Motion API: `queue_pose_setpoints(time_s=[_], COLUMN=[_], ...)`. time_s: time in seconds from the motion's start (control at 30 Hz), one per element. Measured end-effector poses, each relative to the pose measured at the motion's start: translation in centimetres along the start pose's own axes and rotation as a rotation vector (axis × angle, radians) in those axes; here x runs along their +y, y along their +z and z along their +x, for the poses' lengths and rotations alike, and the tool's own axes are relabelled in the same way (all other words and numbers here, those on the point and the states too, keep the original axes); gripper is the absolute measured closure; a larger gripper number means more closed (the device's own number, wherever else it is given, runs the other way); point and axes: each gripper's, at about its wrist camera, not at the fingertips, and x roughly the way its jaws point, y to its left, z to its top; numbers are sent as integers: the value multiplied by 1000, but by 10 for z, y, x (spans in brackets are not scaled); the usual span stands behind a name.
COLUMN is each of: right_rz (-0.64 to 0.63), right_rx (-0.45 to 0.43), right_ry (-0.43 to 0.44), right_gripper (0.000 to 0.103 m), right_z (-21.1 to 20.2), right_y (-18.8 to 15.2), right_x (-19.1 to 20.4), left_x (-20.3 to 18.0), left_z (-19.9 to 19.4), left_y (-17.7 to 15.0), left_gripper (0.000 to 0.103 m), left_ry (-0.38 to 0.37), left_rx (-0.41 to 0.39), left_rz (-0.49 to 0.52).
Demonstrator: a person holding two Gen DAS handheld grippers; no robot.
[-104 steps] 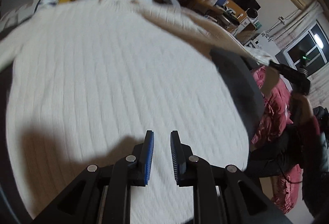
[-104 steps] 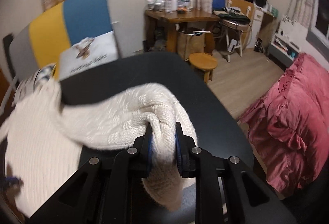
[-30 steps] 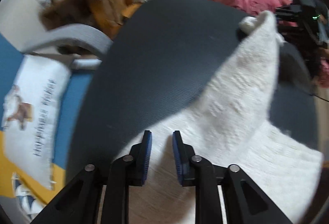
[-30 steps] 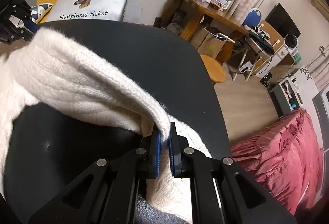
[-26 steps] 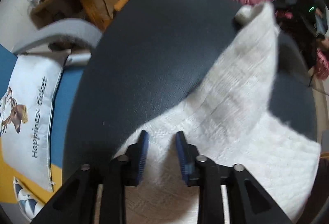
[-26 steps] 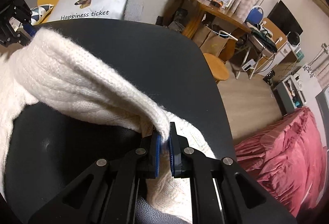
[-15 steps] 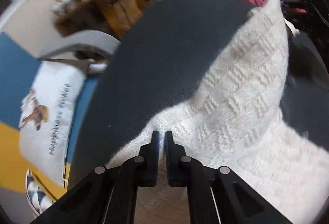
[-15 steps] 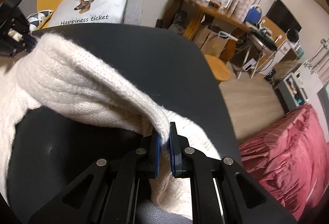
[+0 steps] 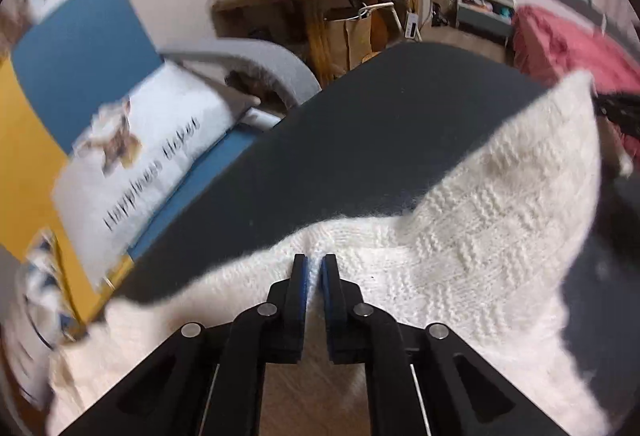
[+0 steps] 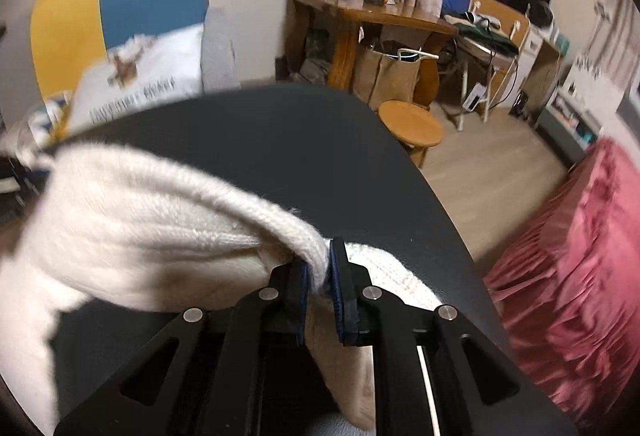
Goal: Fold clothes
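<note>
Both grippers clamp the white knit sweater (image 9: 472, 236) over the black table (image 9: 380, 116). At the table's left side, the left gripper (image 9: 314, 268) has its jaws nearly together, pinching a thin fold of knit; they closed half a second ago and have just eased apart slightly. Toward the table's right edge, the right gripper (image 10: 320, 268) has its jaws close together on the sweater's thick ribbed hem, having just opened a touch. Only the right wrist view shows the round wooden stool (image 10: 410, 124) beyond the table. Compared with a second ago, the left jaws, then open above the fabric, now grip it.
</note>
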Motion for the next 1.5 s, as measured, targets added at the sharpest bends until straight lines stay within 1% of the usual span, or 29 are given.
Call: queue_pose_setpoints(time_s=[0.03,0.07,0.1,0.17,0.27,0.37,0.47,0.57,0.6,0.67,0.73,0.83,0.87,0.9,0.93,0.97,1.0,1.03,1.07,1.1,1.17,1.3,1.4,1.5], right_rz=[13,20,21,21,77,120,145,216,218,125,9,-28,-37,-45,-54,-65,-71,-68,-63,-67,-63,-23,15,18], right_rx=[-26,-51,-65,-65,-12,19,57,90,87,59,34,59,69,96,100,69,56,69,88,98,109,115,62,-15], right_ry=[16,29,34,32,58,24,19,64,52,5,-24,6,19,28,28,21,17,13,4,-6,-9,8,39,53], right_gripper=[87,76,60,46,46,46,46,46,46,46,46,46,44,35,33,33,33,33,40,60,96,96,96,96], right_z=[-14,-29,-43,-65,-85,-90,-88,-86,-86,-84,-77,-57,-49,-40,-34,-35,-35,-35,-35,-36,-40,-38,-59,-91], right_y=[1,2,1,-7,-32,-50,-56,-73,-78,-85,-90,-93,-94,-97,-100,-103,-105,-104,-102,-100,-97,-90,-79,-57], right_x=[-7,-15,-22,-39,-68,-88,-96,-103,-102,-85,-63,-54,-52,-51,-51,-50,-49,-49,-48,-44,-41,-41,-43,-46], left_x=[8,15,20,32,36,29,27,18,14,7,1,1,2,4,7,10,13,13,11,9,4,1,5,5], left_z=[-2,-5,-11,-21,-34,-29,-32,-51,-57,-70,-77,-78,-75,-72,-71,-70,-69,-68,-68,-67,-68,-69,-68,-69], left_y=[-2,-3,-6,-9,-18,-28,-47,-70,-78,-94,-108,-125,-130,-135,-137,-138,-139,-139,-139,-139,-139,-140,-140,-141], left_gripper=[93,93,93,93,93,93,93,93,93,93,93,93,93,93,92,92,92,92,92,92,91,91,91,91], left_ry=[-11,-14,-15,-16,-6,38,44,80,85,91,87,72,73,73,64,48,38,39,45,56,81,93,87,84], left_rx=[-12,-23,-34,-62,-95,-61,-47,-104,-120,-145,-144,-113,-94,-75,-69,-72,-70,-69,-71,-71,-70,-71,-71,-72], left_rz=[-24,-41,-66,-120,-139,-108,-149,-145,-135,-114,-100,-106,-119,-133,-152,-174,-187,-189,-189,-182,-163,-158,-161,-164])
